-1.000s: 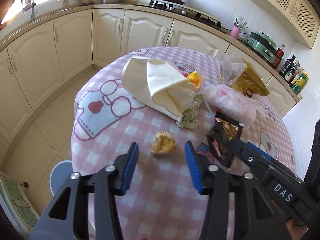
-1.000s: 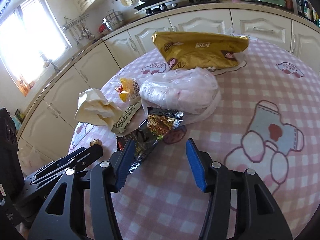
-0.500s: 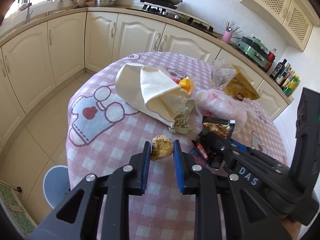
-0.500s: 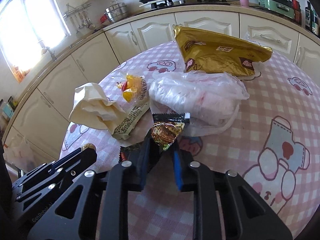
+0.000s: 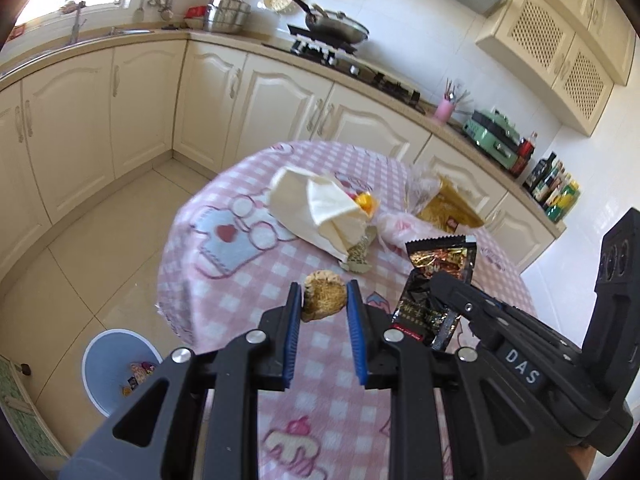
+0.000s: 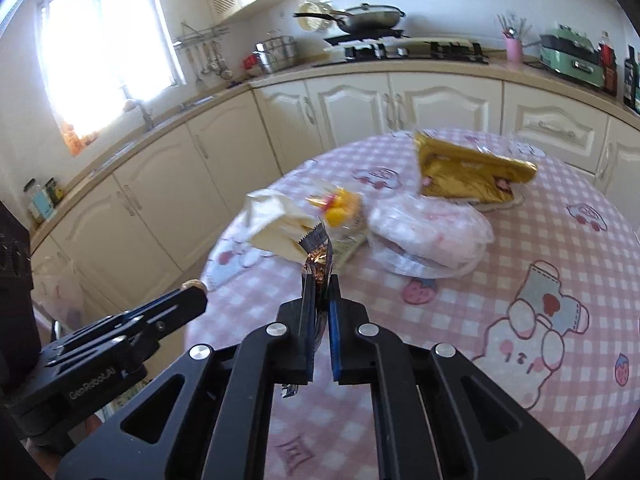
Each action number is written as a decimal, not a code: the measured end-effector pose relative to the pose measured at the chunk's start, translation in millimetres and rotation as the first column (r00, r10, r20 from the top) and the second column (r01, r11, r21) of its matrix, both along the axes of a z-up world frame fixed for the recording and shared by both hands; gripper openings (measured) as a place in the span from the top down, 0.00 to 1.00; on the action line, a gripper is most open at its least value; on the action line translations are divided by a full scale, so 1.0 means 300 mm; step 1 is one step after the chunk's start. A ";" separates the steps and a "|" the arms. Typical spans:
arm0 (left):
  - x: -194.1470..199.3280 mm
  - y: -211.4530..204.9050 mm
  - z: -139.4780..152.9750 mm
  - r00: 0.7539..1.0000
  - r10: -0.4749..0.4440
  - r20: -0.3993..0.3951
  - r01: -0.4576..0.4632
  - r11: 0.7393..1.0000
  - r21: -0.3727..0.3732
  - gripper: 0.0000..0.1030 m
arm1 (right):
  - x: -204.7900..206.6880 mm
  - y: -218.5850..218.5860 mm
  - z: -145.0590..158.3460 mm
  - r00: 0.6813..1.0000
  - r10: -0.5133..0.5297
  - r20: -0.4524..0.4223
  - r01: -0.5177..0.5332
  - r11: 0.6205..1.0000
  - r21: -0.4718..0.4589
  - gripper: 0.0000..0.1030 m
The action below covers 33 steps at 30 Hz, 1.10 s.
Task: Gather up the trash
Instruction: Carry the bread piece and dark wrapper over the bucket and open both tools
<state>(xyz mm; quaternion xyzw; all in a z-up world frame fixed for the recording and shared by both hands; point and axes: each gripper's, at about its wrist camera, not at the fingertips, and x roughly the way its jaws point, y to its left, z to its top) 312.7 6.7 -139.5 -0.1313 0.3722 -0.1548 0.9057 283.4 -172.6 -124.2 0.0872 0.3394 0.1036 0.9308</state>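
Note:
My left gripper (image 5: 323,292) is shut on a brown crumpled lump of food (image 5: 322,299), held just above the round table's pink checked cloth (image 5: 240,292). To its right, my right gripper (image 6: 320,282) is shut on a black and gold foil wrapper (image 6: 318,254). The wrapper (image 5: 438,276) hangs from it, clear of the cloth. In the right wrist view, the left gripper's fingers (image 6: 188,300) reach in from the left, with the lump (image 6: 195,285) at their tip. More trash lies beyond: a cream paper bag (image 5: 308,210), a yellow packet (image 6: 340,208) and a speckled wrapper (image 5: 360,256).
A clear plastic bag (image 6: 430,236) and a gold snack bag (image 6: 468,172) lie farther back on the table. A blue bin (image 5: 116,364) with a few scraps in it stands on the tiled floor left of the table. Cream cabinets and a worktop curve behind.
Both grippers went from open to shut, the left on the brown lump and the right on the foil wrapper. Both have since risen and drawn back, lifting their pieces off the cloth.

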 end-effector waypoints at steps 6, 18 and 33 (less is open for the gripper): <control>-0.082 0.155 0.028 0.996 0.085 0.024 -0.085 0.996 -0.002 0.79 | -0.014 0.173 0.034 0.994 0.105 0.023 -0.105 0.995 0.001 0.96; -0.159 0.551 -0.114 0.947 0.312 -0.074 -0.312 0.950 0.013 0.79 | 0.031 0.609 -0.105 0.936 0.345 -0.064 -0.347 0.938 -0.008 0.96; -0.061 0.794 -0.328 0.891 0.413 -0.187 -0.417 0.909 0.021 0.77 | 0.143 0.858 -0.306 0.896 0.410 -0.170 -0.416 0.909 0.002 0.96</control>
